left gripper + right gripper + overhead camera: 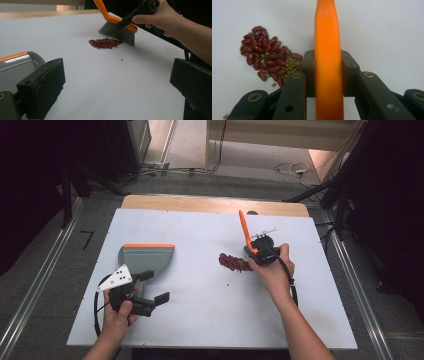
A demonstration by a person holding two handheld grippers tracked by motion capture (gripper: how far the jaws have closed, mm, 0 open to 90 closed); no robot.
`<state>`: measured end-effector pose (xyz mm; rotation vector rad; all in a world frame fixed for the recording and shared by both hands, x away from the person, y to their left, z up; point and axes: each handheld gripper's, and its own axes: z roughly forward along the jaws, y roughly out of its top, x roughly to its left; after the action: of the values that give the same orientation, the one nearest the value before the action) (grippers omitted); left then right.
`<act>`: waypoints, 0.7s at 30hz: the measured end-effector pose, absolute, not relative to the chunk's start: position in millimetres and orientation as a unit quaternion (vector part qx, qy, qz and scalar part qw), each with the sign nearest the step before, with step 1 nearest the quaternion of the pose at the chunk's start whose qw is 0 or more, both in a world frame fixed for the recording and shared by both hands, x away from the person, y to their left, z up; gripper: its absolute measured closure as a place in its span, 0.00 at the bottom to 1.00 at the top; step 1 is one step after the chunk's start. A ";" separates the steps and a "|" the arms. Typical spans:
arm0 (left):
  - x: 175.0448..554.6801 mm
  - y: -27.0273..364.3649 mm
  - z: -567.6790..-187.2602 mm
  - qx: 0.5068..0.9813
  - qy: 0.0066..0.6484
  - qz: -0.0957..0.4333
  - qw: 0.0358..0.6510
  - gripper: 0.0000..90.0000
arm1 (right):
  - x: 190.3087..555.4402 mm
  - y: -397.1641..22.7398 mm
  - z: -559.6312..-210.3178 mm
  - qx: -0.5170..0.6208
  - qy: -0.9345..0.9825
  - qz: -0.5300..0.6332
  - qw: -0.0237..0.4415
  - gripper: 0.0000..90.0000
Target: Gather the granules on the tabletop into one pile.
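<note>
Between my right tongs [328, 75] sits the orange brush handle [328, 37], clamped on both sides, its long axis rising up and away from the table. The grey bristles [117, 31] rest on the white table [200, 320], touching the far edge of one pile of beans [234, 262], dark red with small green ones mixed in. From these tongs the pile lies toward my left, and beyond it, well apart, waits one grey dustpan [147, 257] with its orange lip. My left tongs [153, 286] stand apart, holding nothing, just beside the dustpan's near side. A few stray beans lie off the pile. I judge the sweep must run leftward, the right hand being nearer the beans.
</note>
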<state>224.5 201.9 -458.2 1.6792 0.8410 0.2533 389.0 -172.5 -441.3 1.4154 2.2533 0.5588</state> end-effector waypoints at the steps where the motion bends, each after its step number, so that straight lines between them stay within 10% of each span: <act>1: 224.4 201.9 -458.1 0.721 0.360 0.109 0.582 0.01 | 389.0 -170.1 -441.3 0.510 0.810 0.201 0.209 0.77; 21: 224.6 202.2 -458.0 0.719 0.361 0.109 0.584 0.01 | 386.6 -141.6 -443.0 0.486 0.822 0.198 0.221 0.76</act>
<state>224.6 202.2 -458.0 1.6786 0.8418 0.2543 386.6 -141.6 -443.0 1.3440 2.2730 0.5465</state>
